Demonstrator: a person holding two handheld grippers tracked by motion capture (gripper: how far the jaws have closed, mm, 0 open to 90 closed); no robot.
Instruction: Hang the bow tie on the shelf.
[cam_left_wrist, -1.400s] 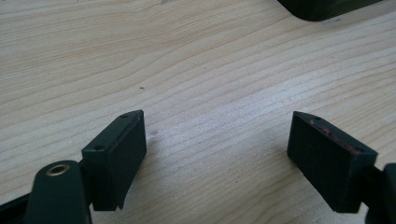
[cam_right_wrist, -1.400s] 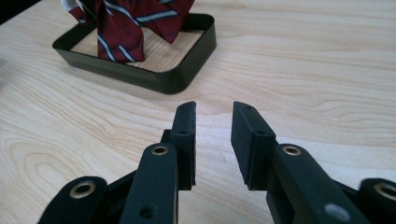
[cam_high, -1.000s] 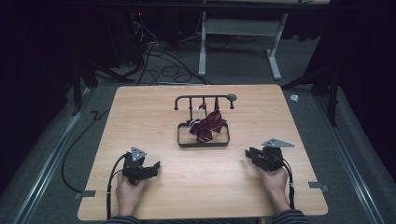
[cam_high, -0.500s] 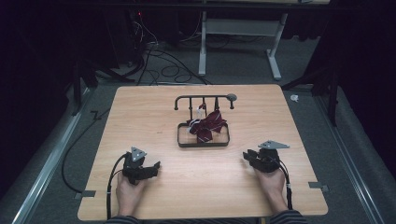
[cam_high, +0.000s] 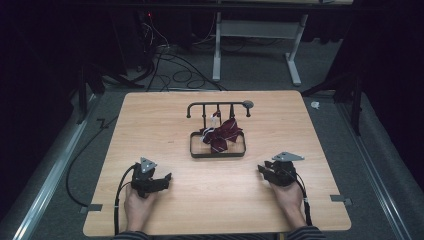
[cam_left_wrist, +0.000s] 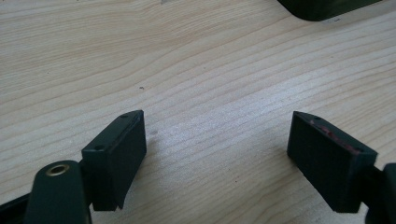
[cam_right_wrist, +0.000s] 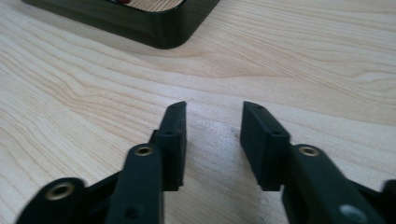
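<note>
The dark red cloth (cam_high: 223, 136) sits bunched up in the black tray (cam_high: 217, 153) around the middle of the bench (cam_high: 165, 115), part of it draped up toward the dark peg rack (cam_high: 219, 106) that stands just behind the tray. Something small and white pokes out at the cloth's left edge — too small to tell what it is.

Nearer the person, both tools are well apart from the tray and neither touches the cloth. The left tool (cam_high: 161, 181) is down at the near left, held in the left hand (cam_high: 138, 207), jaws spread wide over bare wood with nothing between them. The right tool (cam_high: 265, 171) is at the near right in the right hand (cam_high: 290, 196) — its jaws have just been opening, and there's only wood grain in the gap. A corner of the tray shows up ahead in the right gripper view.
</note>
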